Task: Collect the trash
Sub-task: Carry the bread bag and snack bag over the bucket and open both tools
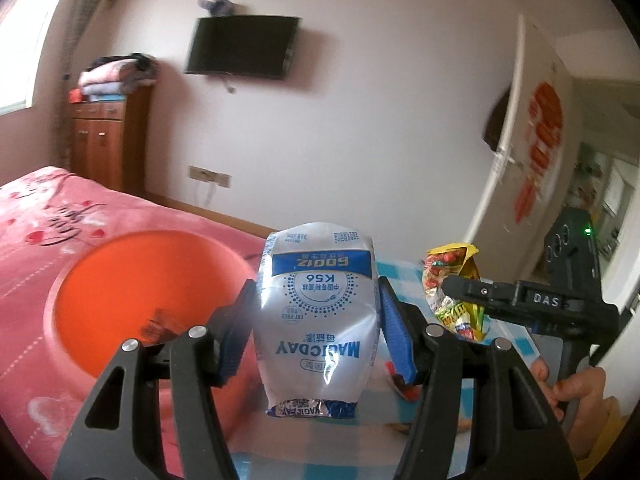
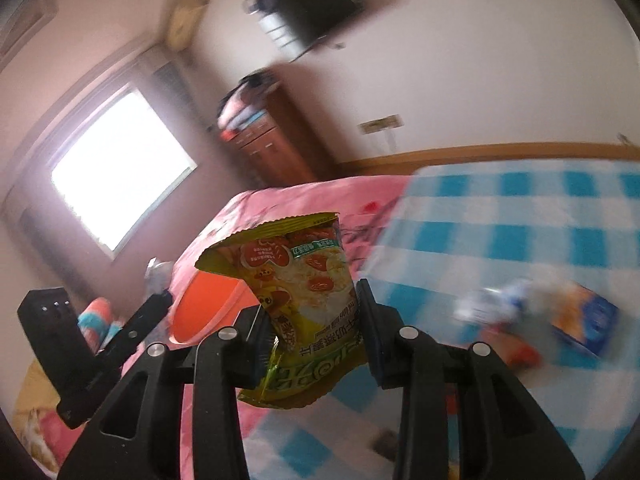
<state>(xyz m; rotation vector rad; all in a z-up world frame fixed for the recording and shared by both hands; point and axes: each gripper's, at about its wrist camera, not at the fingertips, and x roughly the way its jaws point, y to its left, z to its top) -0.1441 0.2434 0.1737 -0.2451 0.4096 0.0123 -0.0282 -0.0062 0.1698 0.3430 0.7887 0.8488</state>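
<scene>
Glossy crinkled foil pouch (image 1: 316,320), shiny plastic wrapper (image 2: 308,300) — smooth orange plastic basin (image 1: 140,288), soft pink blanket (image 1: 36,216).

Left gripper (image 1: 316,320) clamped on silver-blue MAGICDAY pouch (image 1: 316,320), upside down, above pink bedspread (image 1: 36,208). Orange basin (image 1: 120,280) just left of it. Right gripper (image 1: 452,284) at right, pinching yellow snack wrapper (image 1: 452,300).

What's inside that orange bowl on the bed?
In the left view the orange bowl holds one small dark scrap near its front wall. The left tool and its white pouch cover the bowl's right part.
</scene>
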